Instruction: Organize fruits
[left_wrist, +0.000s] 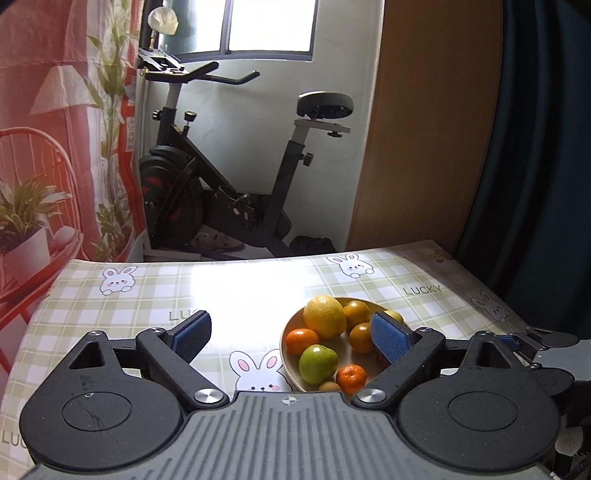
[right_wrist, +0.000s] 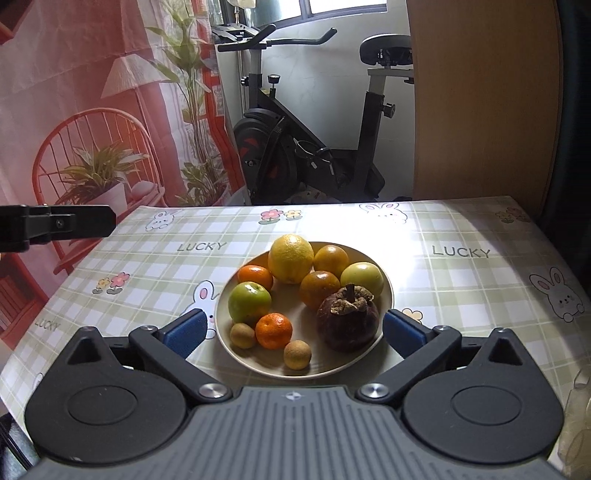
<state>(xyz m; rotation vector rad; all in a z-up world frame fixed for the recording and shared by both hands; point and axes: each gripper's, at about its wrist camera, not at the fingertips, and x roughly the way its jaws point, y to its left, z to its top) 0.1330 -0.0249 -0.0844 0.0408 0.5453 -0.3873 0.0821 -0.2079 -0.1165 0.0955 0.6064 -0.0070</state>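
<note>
Spreading wide and holding nothing, the right gripper (right_wrist: 292, 326) hangs low over the near rim of the plate (right_wrist: 386, 300), its blue pads flanking the plate's front edge. The left gripper (left_wrist: 291, 334) is likewise spread wide and empty, off to the plate's left, with one pad in front of the fruit.

All the fruit in view lies together on that one plate, on the checked tablecloth (right_wrist: 461, 236): a lemon (right_wrist: 290, 258), a green apple (right_wrist: 249, 302), small oranges, two little brown fruits, a pale yellow-green fruit and a dark mangosteen (right_wrist: 348, 319). None shows on the cloth.

By my reading, this fits either fruit waiting to be sorted off the plate or fruit already gathered onto it; the pictures do not settle which, so I name no next move.

Only the right view shows the mangosteen and the plate whole; the left view's own finger hides that side. The right view also catches the left gripper's tip at its left edge.
</note>
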